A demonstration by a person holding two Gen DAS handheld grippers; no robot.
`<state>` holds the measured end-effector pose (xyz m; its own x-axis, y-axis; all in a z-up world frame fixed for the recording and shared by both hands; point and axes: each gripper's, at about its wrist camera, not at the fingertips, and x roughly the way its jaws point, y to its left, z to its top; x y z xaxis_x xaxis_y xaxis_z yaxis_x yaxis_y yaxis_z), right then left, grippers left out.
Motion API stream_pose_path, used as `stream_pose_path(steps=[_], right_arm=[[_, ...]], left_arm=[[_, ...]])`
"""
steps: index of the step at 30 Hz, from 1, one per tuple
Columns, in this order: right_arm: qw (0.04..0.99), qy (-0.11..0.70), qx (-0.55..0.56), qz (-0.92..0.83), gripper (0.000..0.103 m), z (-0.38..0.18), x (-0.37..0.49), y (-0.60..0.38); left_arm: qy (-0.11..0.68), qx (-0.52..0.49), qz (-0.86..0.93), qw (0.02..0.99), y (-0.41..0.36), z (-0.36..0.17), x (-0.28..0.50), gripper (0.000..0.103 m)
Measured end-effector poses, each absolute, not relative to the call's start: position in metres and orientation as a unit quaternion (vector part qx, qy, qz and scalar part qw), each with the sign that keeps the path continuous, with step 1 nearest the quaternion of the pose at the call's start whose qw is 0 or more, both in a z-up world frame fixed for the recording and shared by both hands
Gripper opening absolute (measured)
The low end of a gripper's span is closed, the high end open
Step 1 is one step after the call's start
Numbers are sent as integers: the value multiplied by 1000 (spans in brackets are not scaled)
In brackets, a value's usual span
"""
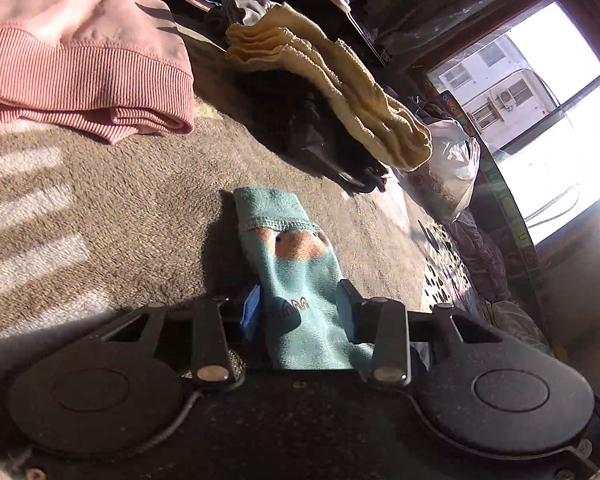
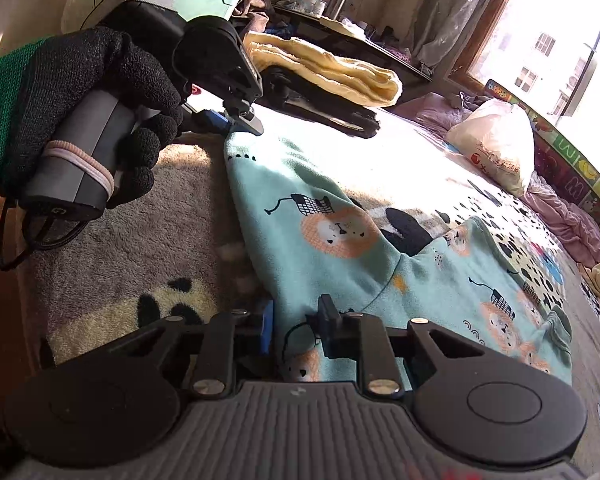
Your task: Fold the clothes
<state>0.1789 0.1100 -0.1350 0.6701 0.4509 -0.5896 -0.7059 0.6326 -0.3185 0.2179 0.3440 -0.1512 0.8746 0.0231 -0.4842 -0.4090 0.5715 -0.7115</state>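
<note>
Evidently both hand-held grippers were clamped on one garment, a teal printed child's garment, spread on a grey plush blanket on the bed. Left hand-held gripper: jaws narrow, pinching a bunched cuff-like end with a stitched hem. Right hand-held gripper: jaws narrow, pinching the near edge. Holding two points probably kept the cloth taut enough for a clean fold line.

In the right wrist view the left hand-held gripper sat at the garment's far corner, carried by a gloved hand with a green cuff.

A pink sweatshirt lay folded toward the blanket's far left; a yellow towel sat on dark clothes further back, likely finished items.

Hidden or unclear: garment type (top or trousers) could not be told; its near part was covered by the gripper bodies. Window glare washed out the blanket's middle. Dark clothes lay in shadow.
</note>
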Motion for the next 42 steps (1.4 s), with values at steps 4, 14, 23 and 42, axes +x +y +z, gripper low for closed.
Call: stream_pose_path(steps=[4,14,23,42], right_arm=[[896,249,-181,321,20,-131,183,86],[896,281,105,328,20,-138,177,-10],[888,281,315,184,24,-154,155,-178],[813,295,482,142,78,-197,216,-227]], left_arm=[[171,-435,81,880,333,-140,218,6],[90,-244,-100,960,200,-53,238,6],[110,-124,-193,967,31,-46,254,6],[193,-209,-214,935,193,-82,206,54]])
